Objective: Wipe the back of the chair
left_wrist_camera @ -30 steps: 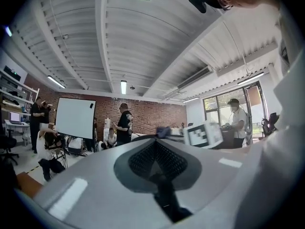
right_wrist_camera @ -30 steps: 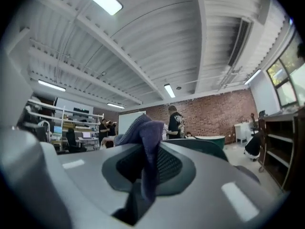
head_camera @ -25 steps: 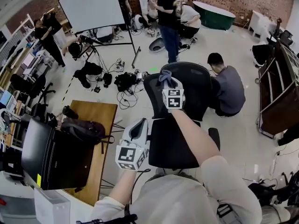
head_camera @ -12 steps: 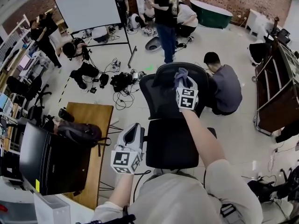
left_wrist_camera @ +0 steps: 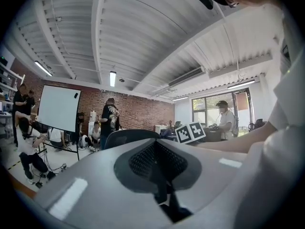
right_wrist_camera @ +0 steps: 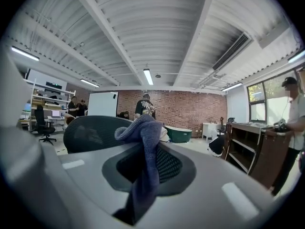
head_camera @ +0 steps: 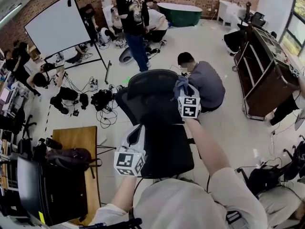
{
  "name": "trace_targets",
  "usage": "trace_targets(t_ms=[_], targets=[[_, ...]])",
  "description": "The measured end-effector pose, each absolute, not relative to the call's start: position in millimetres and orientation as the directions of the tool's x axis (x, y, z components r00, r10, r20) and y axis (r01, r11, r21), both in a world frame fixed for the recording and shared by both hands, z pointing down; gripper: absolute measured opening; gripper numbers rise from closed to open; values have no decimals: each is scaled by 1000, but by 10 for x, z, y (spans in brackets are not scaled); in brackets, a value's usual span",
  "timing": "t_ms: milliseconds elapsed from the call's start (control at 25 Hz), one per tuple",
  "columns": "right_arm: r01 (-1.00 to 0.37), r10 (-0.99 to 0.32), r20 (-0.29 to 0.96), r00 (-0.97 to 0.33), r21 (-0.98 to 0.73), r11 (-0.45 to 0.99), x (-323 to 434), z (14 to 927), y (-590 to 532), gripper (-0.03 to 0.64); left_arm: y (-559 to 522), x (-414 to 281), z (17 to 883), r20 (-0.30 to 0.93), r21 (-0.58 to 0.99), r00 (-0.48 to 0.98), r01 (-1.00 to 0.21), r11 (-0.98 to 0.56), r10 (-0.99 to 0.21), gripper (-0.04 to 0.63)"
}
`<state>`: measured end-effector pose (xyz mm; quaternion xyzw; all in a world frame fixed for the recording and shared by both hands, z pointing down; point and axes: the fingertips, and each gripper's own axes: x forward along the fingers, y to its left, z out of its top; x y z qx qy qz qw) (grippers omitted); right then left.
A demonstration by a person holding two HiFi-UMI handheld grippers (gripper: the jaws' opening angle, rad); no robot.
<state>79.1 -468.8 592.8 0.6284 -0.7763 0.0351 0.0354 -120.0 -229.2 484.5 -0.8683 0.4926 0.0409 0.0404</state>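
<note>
A black mesh office chair stands in front of me, its back on the far side of its seat. My right gripper is shut on a blue-grey cloth and holds it against the upper right part of the chair back. In the right gripper view the cloth hangs between the jaws of the right gripper, with the chair back just beyond on the left. My left gripper hovers over the seat's left edge. In its own view the left gripper is shut on nothing, and the chair back rises ahead.
A person in grey crouches just behind the chair, and another in black stands farther back. A wooden table with a black bag is at the left. A wooden cart stands at the right. Cables and bags litter the floor.
My right gripper has slid the cloth from the middle of the chair back's top towards its right side. The head view has swung round. The left gripper has hardly moved.
</note>
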Motion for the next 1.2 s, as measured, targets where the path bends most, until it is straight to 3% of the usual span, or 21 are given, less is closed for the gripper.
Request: trace_targets(t_ms=[320,600,960,1200], targets=[[-916,-919,-34,-392,-83,393,-15,5765,-3630,49,-2225,-1411,4854,-102,-23,430,-903,-430,-897,16],[-850,-850,-20,-526,-7,526,-1000,6149,-4423,49,-2156,-1769,4771,-87,-19,265,-964,-264,-960,16],[-847,-847,40,-531,-14,531,-1392,6530,-5049,49,-1923,-2154,4854,-52,9,128,-992,-128,-990,15],[-903,-902,39,-429,21,430,-712,6615,-5094,49,-2064,-2172,4851,-62,8,173,-985,-174,-983,16]])
